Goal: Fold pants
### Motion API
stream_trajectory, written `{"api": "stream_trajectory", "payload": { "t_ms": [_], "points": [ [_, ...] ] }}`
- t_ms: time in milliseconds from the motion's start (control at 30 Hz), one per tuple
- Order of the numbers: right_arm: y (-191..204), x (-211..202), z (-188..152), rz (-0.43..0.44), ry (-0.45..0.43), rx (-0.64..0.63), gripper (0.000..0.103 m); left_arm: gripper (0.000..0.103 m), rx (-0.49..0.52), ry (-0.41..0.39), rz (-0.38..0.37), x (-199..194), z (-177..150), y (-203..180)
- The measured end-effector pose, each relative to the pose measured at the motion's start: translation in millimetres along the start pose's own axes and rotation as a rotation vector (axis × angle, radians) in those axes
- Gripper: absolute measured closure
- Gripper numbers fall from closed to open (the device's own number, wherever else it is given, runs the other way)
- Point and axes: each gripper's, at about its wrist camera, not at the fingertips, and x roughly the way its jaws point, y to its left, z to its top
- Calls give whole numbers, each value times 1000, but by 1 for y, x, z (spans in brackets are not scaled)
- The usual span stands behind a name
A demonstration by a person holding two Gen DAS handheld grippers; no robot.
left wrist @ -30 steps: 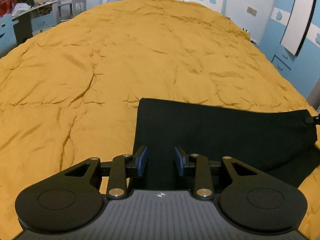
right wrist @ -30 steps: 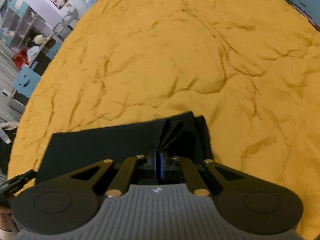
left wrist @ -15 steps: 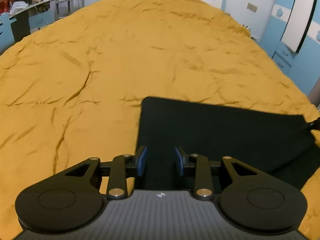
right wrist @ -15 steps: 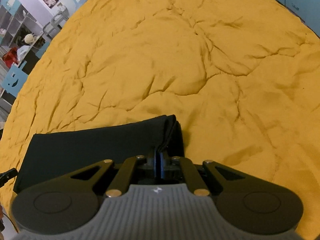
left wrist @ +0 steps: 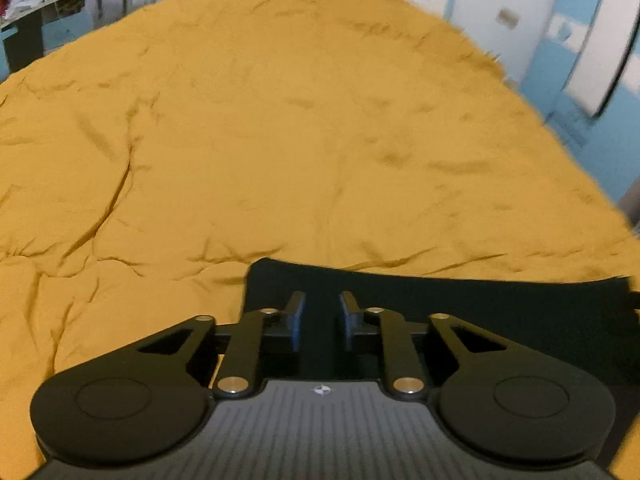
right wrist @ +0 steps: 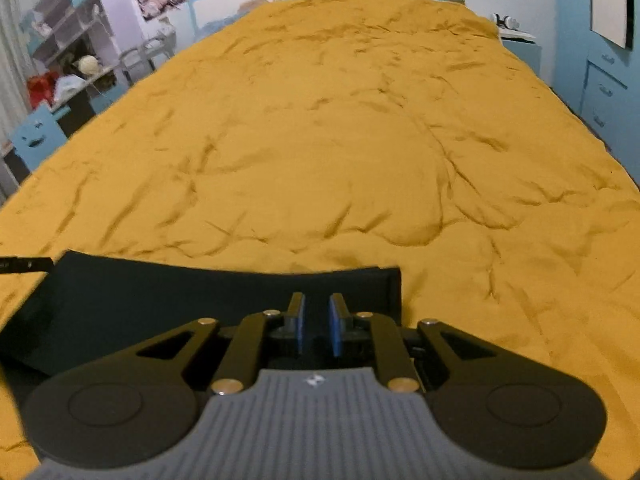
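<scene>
Pants [left wrist: 460, 300], folded flat on the yellow bedspread [left wrist: 280, 140], are being hovered over by left tongs [left wrist: 322, 320] and right tongs [right wrist: 316, 320], both parted and empty; edges are best being squared before any further fold.

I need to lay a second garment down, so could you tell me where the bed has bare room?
The orange bedspread is bare beyond the far edge of the black pants, up to the headboard wall, and to their right. The only crowded strip is the near edge, where the pants lie under the left gripper and right gripper.
</scene>
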Motion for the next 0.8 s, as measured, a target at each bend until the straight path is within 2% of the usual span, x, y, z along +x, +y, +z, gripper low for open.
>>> {"api": "stream_trajectory", "payload": {
  "t_ms": [33,133,233,300,400,567,600,633,800],
  "points": [
    [-1,4,-3,-22,2,0,94,89,-1,19,27,11,1,3],
    [-9,10,-13,-92,-4,1,100,94,-34,27,50,25,2,15],
    [-13,1,-19,-147,-30,20,95,94,-64,-5,68,14,2,21],
    [-6,-11,-23,-142,-61,13,95,92,-65,-26,66,0,0,20],
    [18,-29,-31,-127,-107,-61,94,91,-11,-38,63,-30,-8,11],
    [57,-43,-48,-60,-110,-171,94,91,76,-63,33,-78,-37,-9],
    [63,-44,-52,-51,-110,-190,91,91,89,-64,31,-84,-43,-13],
    [68,-44,-57,-48,-108,-207,87,91,106,-65,42,-90,-52,-17],
    [78,-40,-89,-75,-55,-263,82,90,164,-33,122,-92,-92,-23]
  ]
}}
